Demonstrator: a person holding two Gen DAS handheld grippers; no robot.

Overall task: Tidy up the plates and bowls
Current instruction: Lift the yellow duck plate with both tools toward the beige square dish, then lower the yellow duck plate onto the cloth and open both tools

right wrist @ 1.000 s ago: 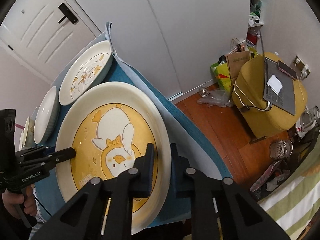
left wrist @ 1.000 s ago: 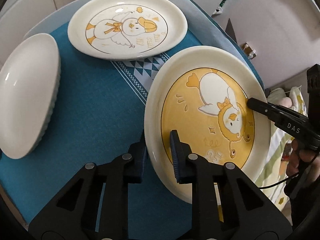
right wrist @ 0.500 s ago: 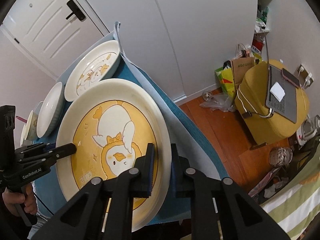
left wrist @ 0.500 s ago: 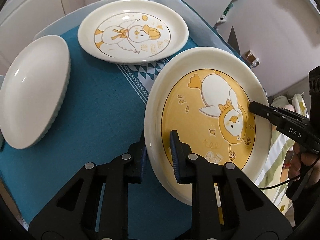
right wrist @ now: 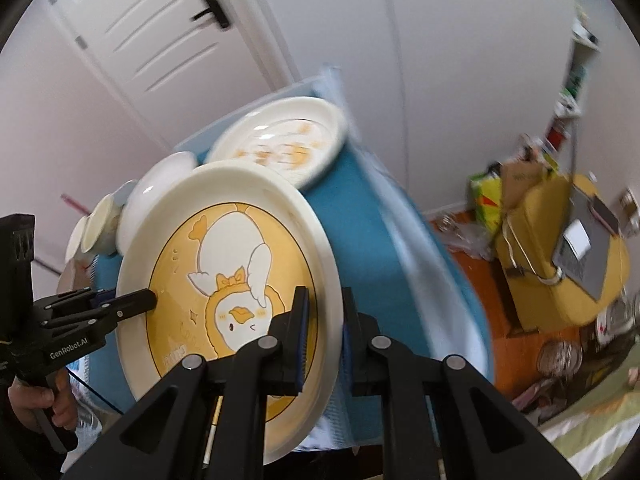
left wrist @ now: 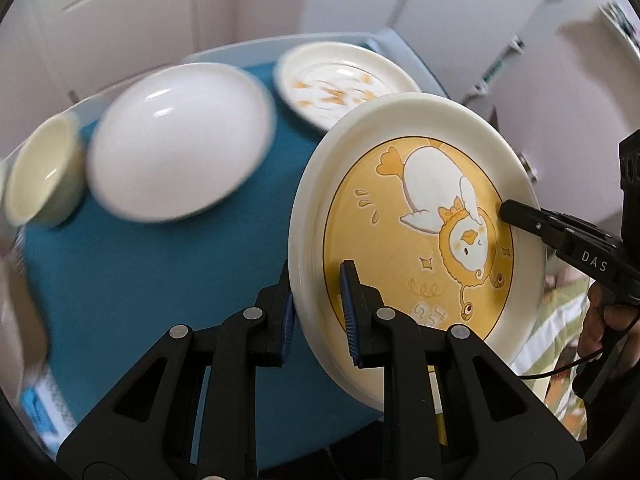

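Observation:
A large cream plate with a yellow duck picture (left wrist: 420, 240) hangs tilted above the teal tablecloth (left wrist: 160, 280), held from two sides. My left gripper (left wrist: 318, 312) is shut on its near rim. My right gripper (right wrist: 324, 332) is shut on the opposite rim of the same plate (right wrist: 224, 280). Each gripper shows in the other's view: the right gripper (left wrist: 507, 210) at the plate's right edge, the left gripper (right wrist: 148, 300) at its left edge. A second duck plate (left wrist: 344, 84), white-centred, lies flat at the far end of the table.
A plain white shallow dish (left wrist: 176, 140) and a small cream bowl (left wrist: 40, 180) sit on the cloth to the left. Beyond the table's right edge is wooden floor with bags and a yellow seat carrying a laptop (right wrist: 560, 264). A white door (right wrist: 160, 40) stands behind.
Both grippers have risen with the yellow duck plate, and it now hangs higher over the cloth. The views have swung, bringing the white dish and small bowl into sight. Both grips are unchanged.

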